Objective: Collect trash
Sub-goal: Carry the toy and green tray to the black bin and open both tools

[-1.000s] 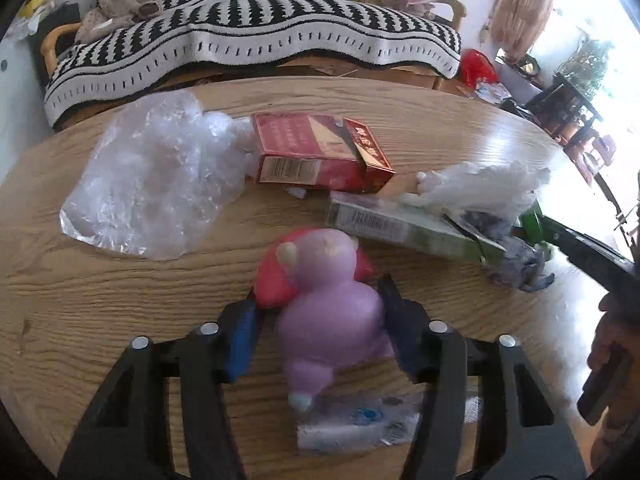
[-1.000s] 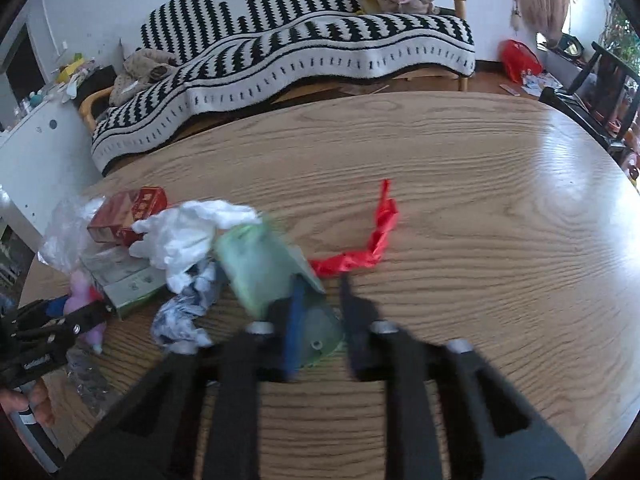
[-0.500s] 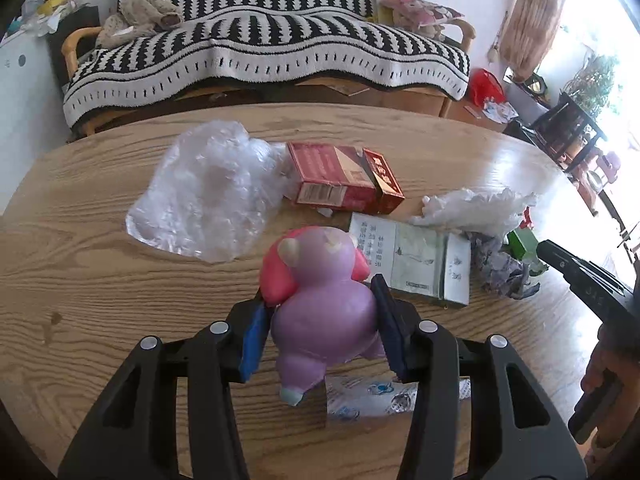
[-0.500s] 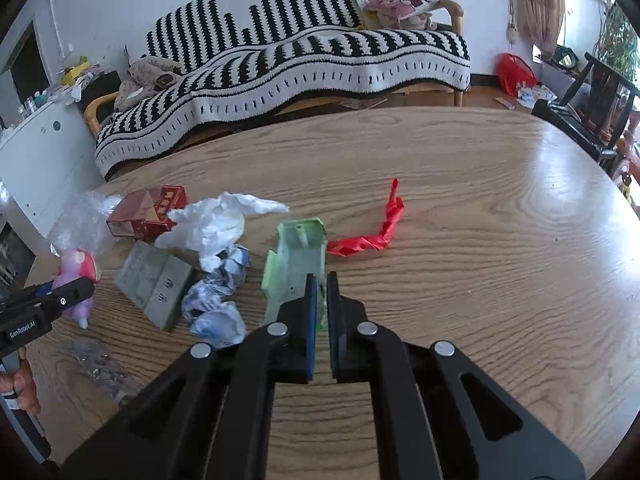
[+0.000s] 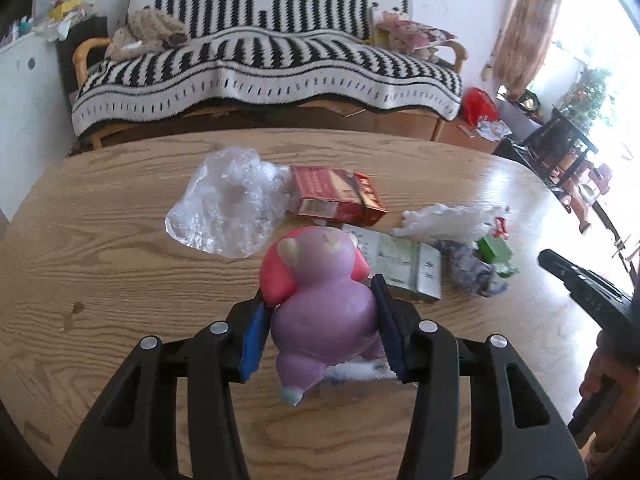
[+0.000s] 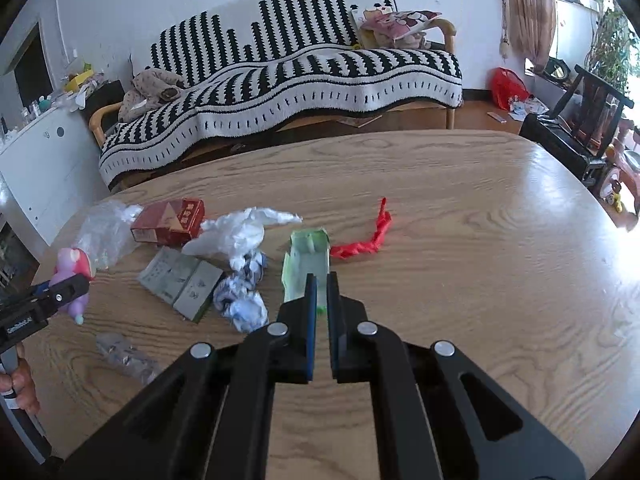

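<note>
My left gripper is shut on a purple and pink toy figure and holds it above the wooden table. My right gripper is shut on the near edge of a flattened green carton. Trash lies on the table: a red box, a grey-green box, white crumpled plastic, a crumpled blue-white wad, a clear plastic bag, a red twisted wrapper and a clear wrapper.
A sofa with a black and white striped blanket stands behind the table. A dark chair stands at the right. A white cabinet is at the left.
Both grippers have pulled back and risen. The left lifted the toy off the table. The right closed on the green carton's edge and the carton now lies flat.
</note>
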Demonstrator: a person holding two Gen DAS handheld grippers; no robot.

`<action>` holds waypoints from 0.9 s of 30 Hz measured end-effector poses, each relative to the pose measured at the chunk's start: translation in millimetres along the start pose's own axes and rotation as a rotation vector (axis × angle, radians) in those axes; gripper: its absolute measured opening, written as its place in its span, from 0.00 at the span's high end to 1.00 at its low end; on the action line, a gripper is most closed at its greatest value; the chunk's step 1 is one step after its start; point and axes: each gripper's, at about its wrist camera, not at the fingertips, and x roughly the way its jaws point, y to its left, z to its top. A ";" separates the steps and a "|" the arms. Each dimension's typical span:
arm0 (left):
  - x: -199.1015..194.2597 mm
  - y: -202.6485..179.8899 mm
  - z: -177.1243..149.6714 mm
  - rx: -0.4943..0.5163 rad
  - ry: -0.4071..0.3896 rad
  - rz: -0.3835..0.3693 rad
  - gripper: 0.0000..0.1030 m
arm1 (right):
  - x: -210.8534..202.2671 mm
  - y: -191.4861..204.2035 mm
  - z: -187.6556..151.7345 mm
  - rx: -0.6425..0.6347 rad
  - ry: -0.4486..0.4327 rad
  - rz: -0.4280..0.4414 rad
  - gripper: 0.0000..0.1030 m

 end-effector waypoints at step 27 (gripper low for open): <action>-7.2 11.6 0.0 0.007 -0.004 -0.024 0.53 | 70.5 -0.6 23.7 0.033 0.071 -0.039 0.97</action>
